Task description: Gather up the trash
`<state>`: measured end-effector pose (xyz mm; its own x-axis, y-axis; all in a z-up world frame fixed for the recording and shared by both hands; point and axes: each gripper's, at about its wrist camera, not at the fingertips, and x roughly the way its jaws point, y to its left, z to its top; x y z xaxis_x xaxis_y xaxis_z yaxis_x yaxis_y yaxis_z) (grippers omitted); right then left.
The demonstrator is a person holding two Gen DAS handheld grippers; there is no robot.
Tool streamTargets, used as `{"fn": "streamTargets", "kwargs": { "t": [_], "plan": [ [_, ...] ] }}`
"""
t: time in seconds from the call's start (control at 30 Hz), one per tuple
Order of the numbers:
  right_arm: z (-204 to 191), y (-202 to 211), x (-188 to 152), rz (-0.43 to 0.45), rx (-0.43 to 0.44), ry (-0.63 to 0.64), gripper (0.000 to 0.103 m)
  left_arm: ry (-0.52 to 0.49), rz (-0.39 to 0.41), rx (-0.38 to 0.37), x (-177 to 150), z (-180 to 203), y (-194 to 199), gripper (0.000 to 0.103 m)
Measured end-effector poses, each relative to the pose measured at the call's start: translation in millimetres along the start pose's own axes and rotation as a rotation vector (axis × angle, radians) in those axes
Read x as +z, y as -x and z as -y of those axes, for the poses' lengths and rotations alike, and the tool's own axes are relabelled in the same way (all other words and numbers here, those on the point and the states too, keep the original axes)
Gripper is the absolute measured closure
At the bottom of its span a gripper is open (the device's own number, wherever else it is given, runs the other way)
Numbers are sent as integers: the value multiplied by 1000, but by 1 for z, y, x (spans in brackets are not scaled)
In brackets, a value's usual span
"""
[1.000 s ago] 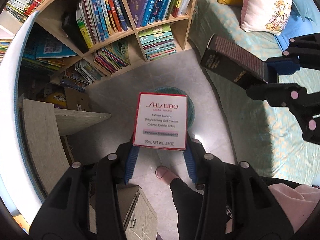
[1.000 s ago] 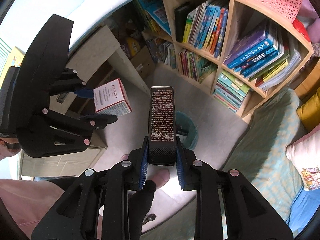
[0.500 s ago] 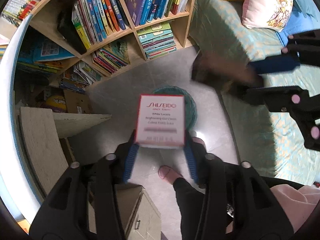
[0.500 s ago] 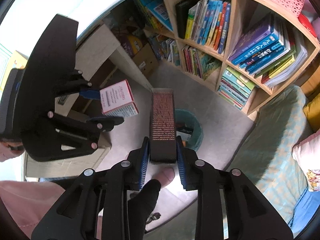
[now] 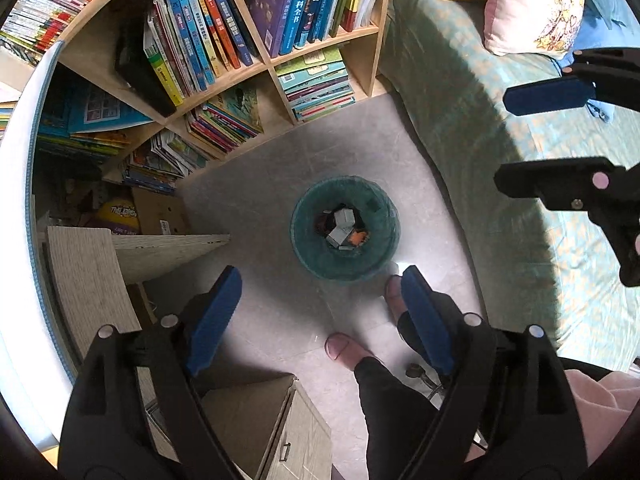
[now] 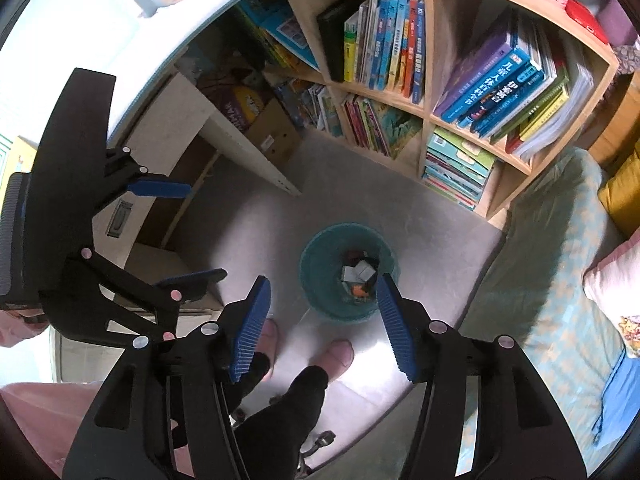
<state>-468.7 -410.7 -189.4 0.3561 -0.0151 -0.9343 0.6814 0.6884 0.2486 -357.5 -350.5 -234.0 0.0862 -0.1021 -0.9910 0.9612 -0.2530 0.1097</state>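
As I look down from both wrist views, one landmark: the teal mesh bin (image 5: 345,227) (image 6: 347,271), upright on the grey floor, mouth facing up at the cameras; round, so no long axis to record. Trash (image 5: 342,229) (image 6: 359,274) lies inside the bin, a jumble of grey, black and orange pieces; I cannot make out individual items or how they point. Left gripper (image 5: 320,296): above the bin's near side, blue pads spread wide, holding nothing. Right gripper (image 6: 322,308): likewise above the bin, splayed wide, empty. Bookshelf (image 5: 256,68) beyond the bin, bed (image 5: 500,168) to its right. My slippered feet sit just short of the bin, partly hidden by gripper fingers.
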Motion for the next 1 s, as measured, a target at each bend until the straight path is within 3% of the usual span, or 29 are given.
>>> {"fn": "streamTargets", "kwargs": {
  "t": [0.4,0.53,0.77,1.0],
  "plan": [
    [-4,11,5,23,-10,10,40,81,40,0,-4,-15,19,23],
    [-8,16,10,39,-5,31,33,129,62,11,-11,-25,31,20],
    [-30,23,29,54,41,104,33,267,117,37,-32,-52,57,14],
    [-64,36,49,109,69,194,23,399,156,65,-63,-82,79,9]
  ]
}}
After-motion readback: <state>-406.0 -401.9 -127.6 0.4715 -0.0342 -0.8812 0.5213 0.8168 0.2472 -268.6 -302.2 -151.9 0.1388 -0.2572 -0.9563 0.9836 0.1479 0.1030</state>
